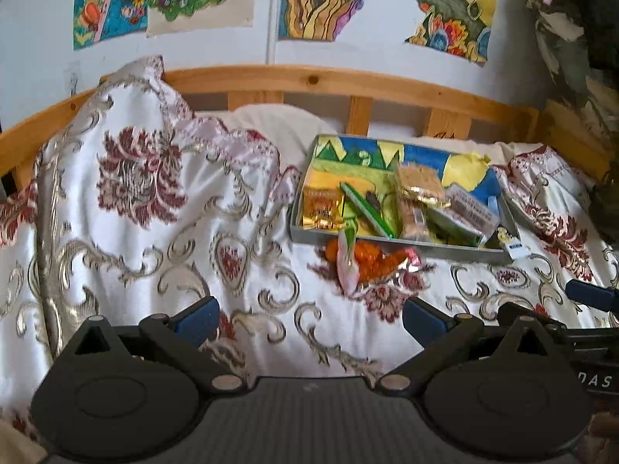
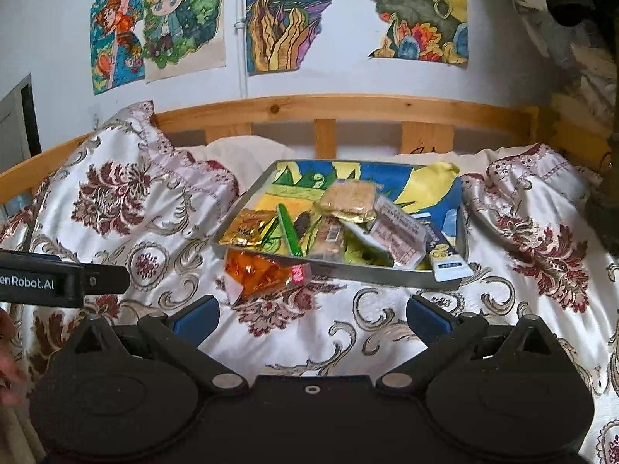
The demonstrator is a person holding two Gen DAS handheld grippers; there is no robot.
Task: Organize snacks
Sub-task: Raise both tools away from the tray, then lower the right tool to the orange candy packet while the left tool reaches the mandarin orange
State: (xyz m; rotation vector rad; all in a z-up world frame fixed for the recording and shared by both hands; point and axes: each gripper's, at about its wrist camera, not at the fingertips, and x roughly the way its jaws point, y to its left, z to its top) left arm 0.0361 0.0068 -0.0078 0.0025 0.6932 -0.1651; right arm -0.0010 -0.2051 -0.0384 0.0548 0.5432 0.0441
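- Your target is the crinkly orange snack packet with a pink sealed end (image 2: 257,272), lying on the white-and-maroon brocade bedspread (image 1: 135,212) outside the shallow grey tray lined with a bright painted sheet (image 2: 387,272), touching or just short of its near wall, toward the left corner.
- From your right gripper (image 2: 309,319) the packet lies ahead and a little left of centre; its long axis runs roughly left to right, parallel to the tray's near wall.
- From your left gripper (image 1: 309,315) the same packet (image 1: 371,261) lies ahead and slightly right. I judge both about equally near, the right one perhaps better lined up.
- Both sets of blue-padded jaws are spread wide and hold nothing.
- The left tool's black body juts in at the left edge of the right view, near the packet's left side; mind a clash if both reach.
- Already in the tray: a gold foil packet (image 2: 247,228), a green stick-shaped pack (image 2: 290,232), clear-wrapped biscuit packs (image 2: 350,199) and a white labelled box (image 2: 398,234).
- A small white-and-blue sachet (image 2: 448,266) hangs over the tray's near wall at the right.
- The tray wall stands just behind the packet, so you probably need to lift over it.
- The bedspread is soft and rumpled; pads may snag cloth.
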